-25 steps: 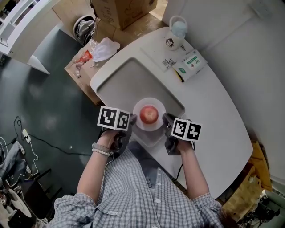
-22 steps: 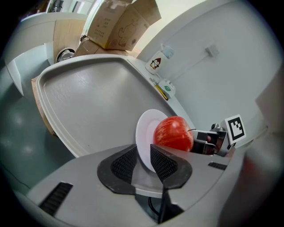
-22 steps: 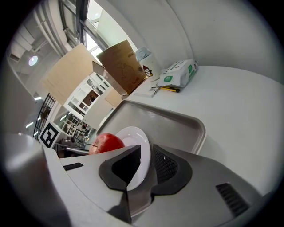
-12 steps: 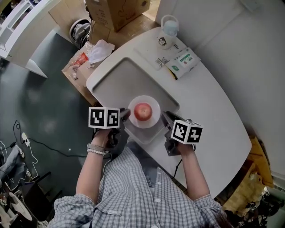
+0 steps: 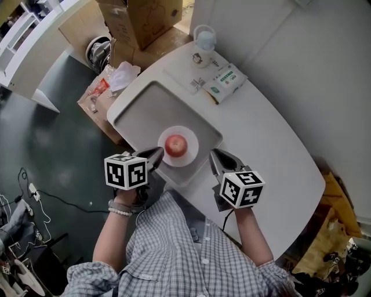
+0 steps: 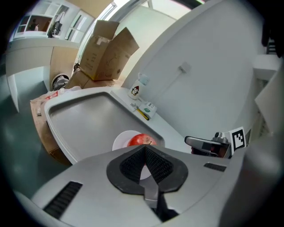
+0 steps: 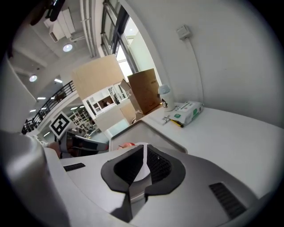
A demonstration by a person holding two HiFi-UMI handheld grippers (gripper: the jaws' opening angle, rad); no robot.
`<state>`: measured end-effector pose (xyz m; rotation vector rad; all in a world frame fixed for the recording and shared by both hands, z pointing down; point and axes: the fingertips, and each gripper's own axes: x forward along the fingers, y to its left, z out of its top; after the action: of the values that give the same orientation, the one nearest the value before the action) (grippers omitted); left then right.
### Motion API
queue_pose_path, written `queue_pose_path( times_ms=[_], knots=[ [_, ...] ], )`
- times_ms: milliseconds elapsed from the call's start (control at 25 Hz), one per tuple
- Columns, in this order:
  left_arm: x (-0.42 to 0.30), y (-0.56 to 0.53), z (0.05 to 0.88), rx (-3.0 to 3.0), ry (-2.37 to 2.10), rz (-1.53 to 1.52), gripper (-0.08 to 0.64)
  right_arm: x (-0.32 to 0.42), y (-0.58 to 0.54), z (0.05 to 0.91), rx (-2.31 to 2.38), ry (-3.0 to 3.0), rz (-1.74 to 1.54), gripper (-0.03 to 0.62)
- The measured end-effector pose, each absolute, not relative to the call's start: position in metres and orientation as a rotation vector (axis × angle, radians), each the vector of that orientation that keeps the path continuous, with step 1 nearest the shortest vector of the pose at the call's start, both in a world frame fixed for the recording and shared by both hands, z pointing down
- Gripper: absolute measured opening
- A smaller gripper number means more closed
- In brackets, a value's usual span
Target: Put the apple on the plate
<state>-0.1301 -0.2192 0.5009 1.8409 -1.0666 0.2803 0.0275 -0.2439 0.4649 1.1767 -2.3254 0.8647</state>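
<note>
The apple (image 5: 175, 144) is pictured upright in the middle of the white plate (image 5: 192, 148), which is set in the near corner of a grey tray (image 5: 142, 110) on the white table (image 5: 261, 139). From the way things lie, the task is judged to be done. The left gripper (image 5: 157, 154) and the right gripper (image 5: 215, 155) are held just beside the plate, one on each side, and neither plate nor fruit is touched. The left gripper's jaws have just been closing and are now pressed together with nothing between them. The right gripper's jaws are likewise brought together on nothing. The flanking pose is best read as hands kept clear so that the fruit is left to settle under its own weight. With the apple seated on the flat of the plate, little risk of rolling is expected. Beyond the tray's far corner, well apart from the plate, a mug (image 5: 201, 57), a packet of wipes (image 5: 226, 78) and a pen (image 5: 208, 95) are grouped. Cardboard boxes (image 5: 145, 17) are seen on the floor past the table's far end. Nothing is found standing between the grippers and the plate.
</note>
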Motion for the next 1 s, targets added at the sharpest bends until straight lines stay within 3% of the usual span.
queue_pose_path(
  times_ms=[640, 1000],
  knots=[
    [-0.038, -0.210, 0.363, 2.355, -1.005, 0.231, 0.008, 0.095, -0.212, 0.352, 1.472, -2.496, 0.514, 0.037],
    [0.000, -0.209, 0.345, 2.465, -0.918, 0.211, 0.008, 0.138, -0.209, 0.332, 1.614, -2.455, 0.386, 0.037]
  ],
)
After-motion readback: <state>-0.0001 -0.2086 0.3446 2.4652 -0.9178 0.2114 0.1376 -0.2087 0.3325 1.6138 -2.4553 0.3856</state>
